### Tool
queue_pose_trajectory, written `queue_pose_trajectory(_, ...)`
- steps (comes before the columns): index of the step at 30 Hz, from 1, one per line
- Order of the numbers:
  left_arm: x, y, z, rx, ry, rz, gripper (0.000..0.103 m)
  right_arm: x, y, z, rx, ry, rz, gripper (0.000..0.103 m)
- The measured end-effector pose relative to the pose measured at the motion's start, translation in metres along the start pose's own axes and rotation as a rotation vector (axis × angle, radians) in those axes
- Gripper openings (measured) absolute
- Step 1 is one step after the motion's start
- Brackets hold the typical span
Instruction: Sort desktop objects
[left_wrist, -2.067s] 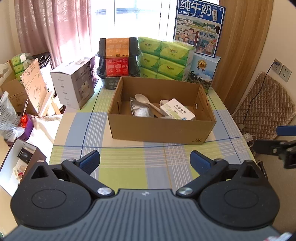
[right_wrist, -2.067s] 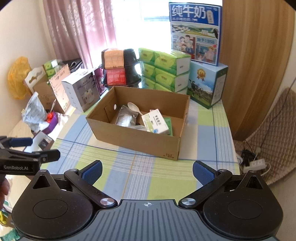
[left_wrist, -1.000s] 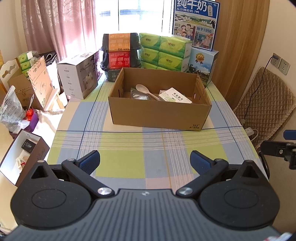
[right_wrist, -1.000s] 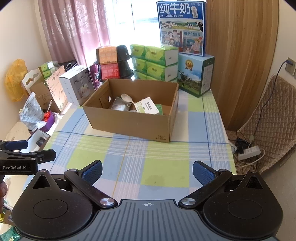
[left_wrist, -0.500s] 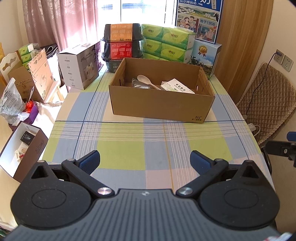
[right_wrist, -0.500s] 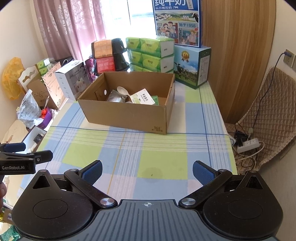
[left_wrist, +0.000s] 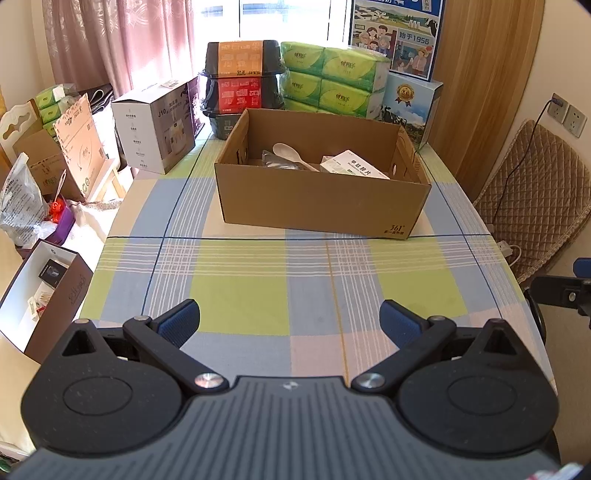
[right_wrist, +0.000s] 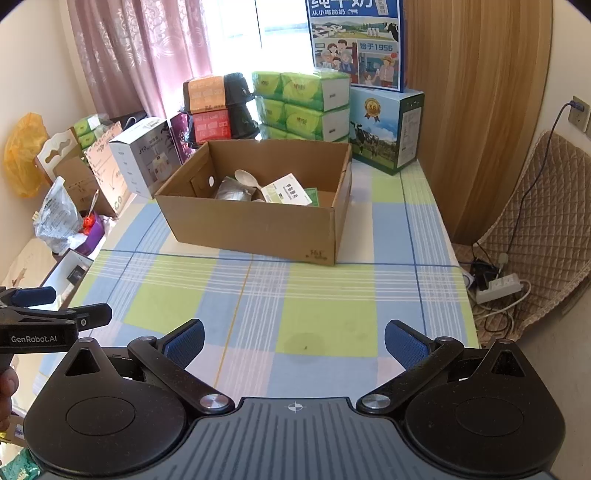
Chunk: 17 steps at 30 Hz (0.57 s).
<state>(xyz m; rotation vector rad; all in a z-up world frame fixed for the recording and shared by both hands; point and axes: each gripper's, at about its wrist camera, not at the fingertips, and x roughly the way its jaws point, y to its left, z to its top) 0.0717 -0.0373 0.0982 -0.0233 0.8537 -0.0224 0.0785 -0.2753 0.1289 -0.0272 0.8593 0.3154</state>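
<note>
An open cardboard box (left_wrist: 321, 201) (right_wrist: 255, 225) stands on the far half of the checked tablecloth (left_wrist: 240, 295) (right_wrist: 325, 317). Inside lie a white spoon (left_wrist: 291, 153) (right_wrist: 248, 178), a silvery pouch (left_wrist: 275, 160) (right_wrist: 232, 192) and a white medicine carton (left_wrist: 354, 168) (right_wrist: 288, 194). My left gripper (left_wrist: 290, 322) hovers open over the table's near edge with nothing between its fingers. My right gripper (right_wrist: 293, 341) is open and empty too, well short of the box. Each gripper shows at the edge of the other's view.
Behind the box are stacked green tissue packs (left_wrist: 332, 81), black food tubs (left_wrist: 242, 79), a blue milk carton (left_wrist: 410, 99) and a white appliance box (left_wrist: 155, 122). Open boxes and bags (left_wrist: 40, 295) crowd the floor on the left; a padded chair (left_wrist: 535, 192) stands on the right.
Both grippers have pulled back from the box toward the table's near edge, so more tablecloth shows in front. They stayed open and empty throughout.
</note>
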Motion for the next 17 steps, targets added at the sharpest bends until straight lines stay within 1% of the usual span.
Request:
queue_pose_trajectory(11, 0.0041, -0.0003, -0.0045, -0.002, 0.003, -0.011, 0.102, 0.0027, 0.0003, -0.0018, 0.002, 0.004, 0.003, 0.101)
queue_pose_trajectory(17, 0.0001, 0.0006, -0.0068, -0.026, -0.016, -0.047, 0.102, 0.0029, 0.0003, -0.0073, 0.012, 0.002, 0.002, 0.101)
